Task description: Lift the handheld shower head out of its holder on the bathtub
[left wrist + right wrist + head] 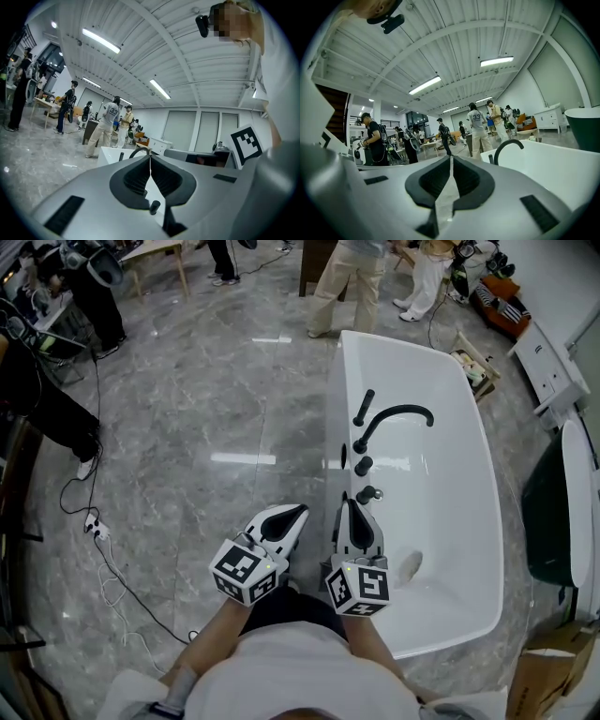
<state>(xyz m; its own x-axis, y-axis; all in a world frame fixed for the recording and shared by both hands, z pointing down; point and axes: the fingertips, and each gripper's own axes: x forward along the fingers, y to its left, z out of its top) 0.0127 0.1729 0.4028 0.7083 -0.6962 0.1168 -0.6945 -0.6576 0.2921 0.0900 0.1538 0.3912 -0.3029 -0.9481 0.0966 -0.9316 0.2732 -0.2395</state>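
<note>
**Supervisor:** Head view first. Where did the task's item stand?

**Inspector:** The slim black handheld shower head [364,407] stood upright in its holder on the rim of the glossy white freestanding bathtub [398,343], on the side facing the open grey marble floor [187,427]. It sat beside the black arched spout [398,414]. It was small in that view, so I identified the rod as the shower head with some reserve. The left gripper [298,512] hung over the floor just off the tub. The right gripper [349,505] hung at the rim, near the closest black round knob [368,493] and well short of the shower head.

**Supervisor:** Left gripper view?

**Inspector:** The jaws met tip to tip with nothing between them. The shower head [121,156] showed well ahead, left of the jaw line.

**Supervisor:** Right gripper view?

**Inspector:** The same finding: jaws together and empty. The shower head [491,159] stood ahead and right of the jaw line, beside the spout [508,147].

**Supervisor:** Hazards?

**Inspector:** There were four, in my judgement.
- Neither pair of jaws could take the rod as it stood. An advance without parting them would push the shower head rather than grip it.
- The right gripper's path ran past the knobs, so a low approach could turn one and start water.
- The rod looked thin and smooth. A grip off its centre could let it slip or tilt in the holder.
- No hose was visible. If one is attached, a quick lift might snag it.
</note>
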